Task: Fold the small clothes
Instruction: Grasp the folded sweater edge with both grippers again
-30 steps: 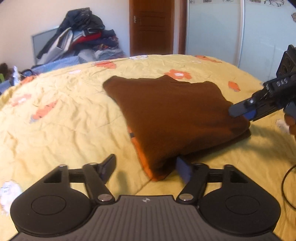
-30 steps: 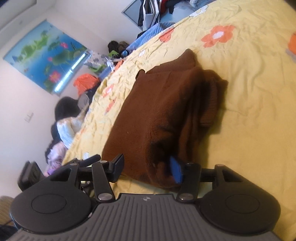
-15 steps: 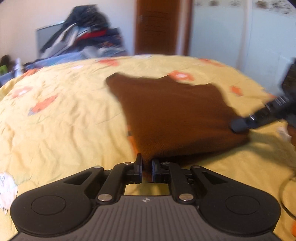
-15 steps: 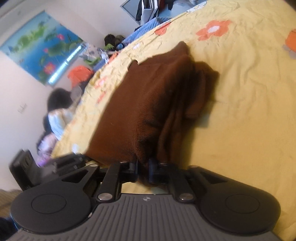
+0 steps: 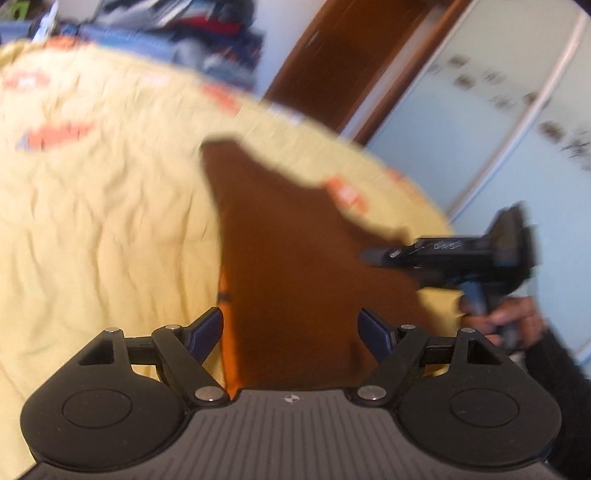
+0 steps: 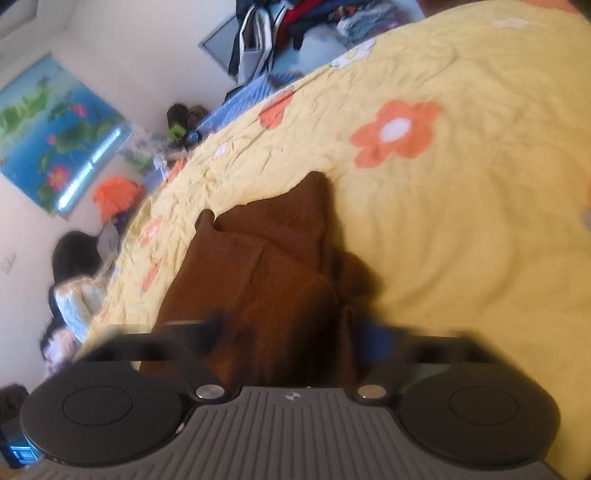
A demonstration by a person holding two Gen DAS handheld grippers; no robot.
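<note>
The brown sweater (image 5: 295, 266) lies folded on the yellow bedspread (image 5: 96, 221), which carries orange flower prints. Seen from the left wrist, the garment stretches away from the left gripper (image 5: 290, 330), its near end running between that gripper's two blue-padded fingers (image 5: 205, 328) and under the tool's body. An orange edge (image 5: 227, 332) of fabric shows along the sweater's left side, just beside the left finger. The left gripper's jaws are opening and already stand wide apart; the sweater sits between them, but the pads are clear of the cloth.

To the right of the sweater, in the same view, the right gripper (image 5: 373, 254) reaches in over the garment's right edge, carried by a hand (image 5: 513, 317) in a dark sleeve. From the right wrist view, the right gripper (image 6: 291, 328) is badly blurred. A bunched fold of the sweater (image 6: 258, 280) rises between its fingers, and the blue pad (image 6: 373, 341) on the right side seems to touch the cloth; whether the jaws truly clamp it cannot be told.

Beyond the bed, past the left gripper, stand a wooden door (image 5: 351, 62) and pale wardrobe panels (image 5: 517, 122). A pile of clothes (image 6: 295, 33) sits at the bed's far end, and a blue flower poster (image 6: 51, 133) hangs on the wall left of the right gripper.
</note>
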